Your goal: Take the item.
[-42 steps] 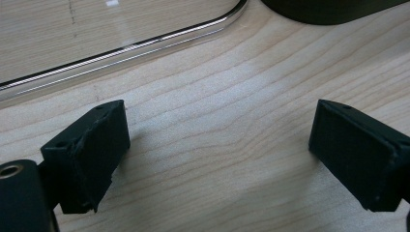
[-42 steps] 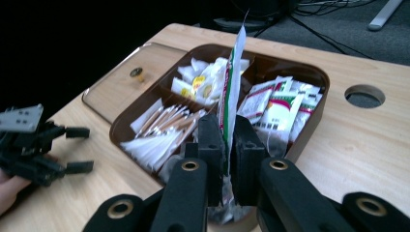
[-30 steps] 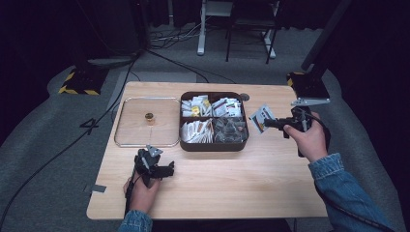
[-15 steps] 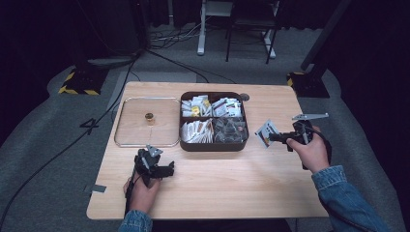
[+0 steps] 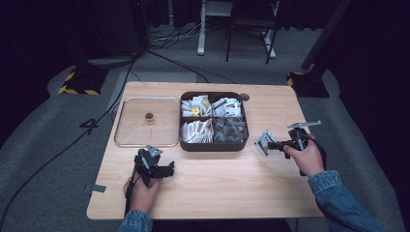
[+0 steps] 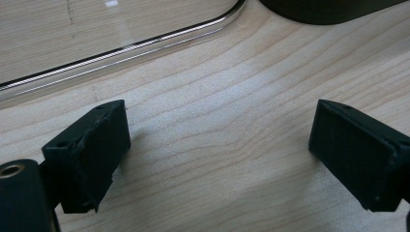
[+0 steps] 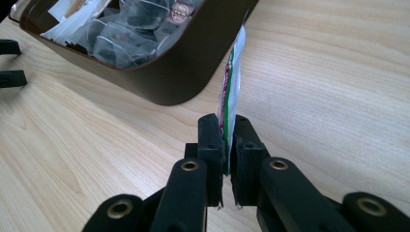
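Note:
My right gripper is shut on a flat white sachet with red and green print, held edge-on above the table just right of the dark brown divided box. That box holds several sachets and clear tea-bag packets. My left gripper rests low over the bare wood near the front left, jaws wide apart with nothing between them. A clear tray with a metal-look rim lies left of the box, a small brown item on it.
The wooden table has open wood in front of the box and at the right. A small round dark disc sits behind the box. Chair and stand legs stand on the grey floor beyond the table.
My right gripper, carrying the sachet, has moved from beside the box's right rim toward the near right and lower. The left gripper has stayed put.

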Available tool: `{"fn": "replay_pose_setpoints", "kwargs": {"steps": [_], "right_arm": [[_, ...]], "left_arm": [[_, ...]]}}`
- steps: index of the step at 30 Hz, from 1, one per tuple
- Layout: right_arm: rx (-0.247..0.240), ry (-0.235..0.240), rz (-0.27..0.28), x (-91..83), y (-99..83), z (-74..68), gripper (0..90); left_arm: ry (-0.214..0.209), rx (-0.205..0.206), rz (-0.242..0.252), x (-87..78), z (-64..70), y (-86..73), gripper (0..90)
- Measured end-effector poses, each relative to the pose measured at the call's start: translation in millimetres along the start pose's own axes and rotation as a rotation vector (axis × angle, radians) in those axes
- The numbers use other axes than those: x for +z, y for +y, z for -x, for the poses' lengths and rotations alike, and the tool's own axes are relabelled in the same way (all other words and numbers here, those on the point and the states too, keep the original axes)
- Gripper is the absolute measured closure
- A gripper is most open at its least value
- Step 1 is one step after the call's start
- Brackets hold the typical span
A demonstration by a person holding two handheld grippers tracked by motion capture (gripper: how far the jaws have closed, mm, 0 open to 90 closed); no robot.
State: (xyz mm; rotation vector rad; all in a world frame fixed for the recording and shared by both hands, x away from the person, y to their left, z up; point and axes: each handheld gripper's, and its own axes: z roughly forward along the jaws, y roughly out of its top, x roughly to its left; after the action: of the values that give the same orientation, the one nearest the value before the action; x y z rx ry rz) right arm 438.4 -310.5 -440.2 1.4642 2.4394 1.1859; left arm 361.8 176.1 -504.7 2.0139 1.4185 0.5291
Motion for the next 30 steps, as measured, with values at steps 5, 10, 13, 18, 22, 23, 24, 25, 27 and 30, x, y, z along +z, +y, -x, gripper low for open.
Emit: {"fn": "replay_pose_setpoints", "kwargs": {"steps": [5, 10, 13, 18, 22, 23, 24, 25, 27, 30], "right_arm": [[0.017, 0.011, -0.014, 4.5, -3.3, 3.2, 85.4], [0.027, 0.007, -0.029, 7.9, -5.8, 5.7, 85.3], [0.035, 0.006, -0.038, 9.2, -6.7, 7.3, 85.1], [0.044, 0.004, -0.041, 10.6, -7.8, 10.2, 84.8], [0.054, -0.002, -0.041, 11.1, -8.2, 12.6, 82.8], [0.049, -0.008, -0.041, 11.2, -8.3, 13.4, 80.7], [0.047, -0.015, -0.037, 11.3, -8.4, 13.9, 77.6], [0.041, -0.024, -0.03, 11.5, -8.7, 14.7, 72.9], [0.03, -0.042, -0.007, 12.0, -9.5, 16.9, 60.6], [-0.033, -0.123, 0.031, 12.1, -10.5, 21.8, 43.3]], "left_arm": [[0.0, 0.0, 0.0, 0.0, 0.0, 0.0, 7.9], [0.0, 0.0, -0.001, 0.0, 0.0, 0.0, 7.9], [0.0, 0.0, 0.0, 0.0, 0.0, 0.0, 7.9], [-0.001, 0.0, -0.001, 0.0, 0.0, 0.0, 7.9], [0.0, 0.0, 0.0, 0.0, -0.1, 0.0, 7.9], [-0.001, 0.0, 0.0, 0.0, -0.1, 0.0, 7.9], [0.0, 0.0, 0.0, 0.0, 0.0, 0.0, 7.9], [-0.001, 0.0, 0.0, 0.0, -0.1, 0.0, 7.9], [-0.001, -0.001, -0.001, 0.0, 0.0, 0.0, 7.9], [-0.001, 0.0, -0.001, 0.0, -0.1, 0.0, 7.9]]}}
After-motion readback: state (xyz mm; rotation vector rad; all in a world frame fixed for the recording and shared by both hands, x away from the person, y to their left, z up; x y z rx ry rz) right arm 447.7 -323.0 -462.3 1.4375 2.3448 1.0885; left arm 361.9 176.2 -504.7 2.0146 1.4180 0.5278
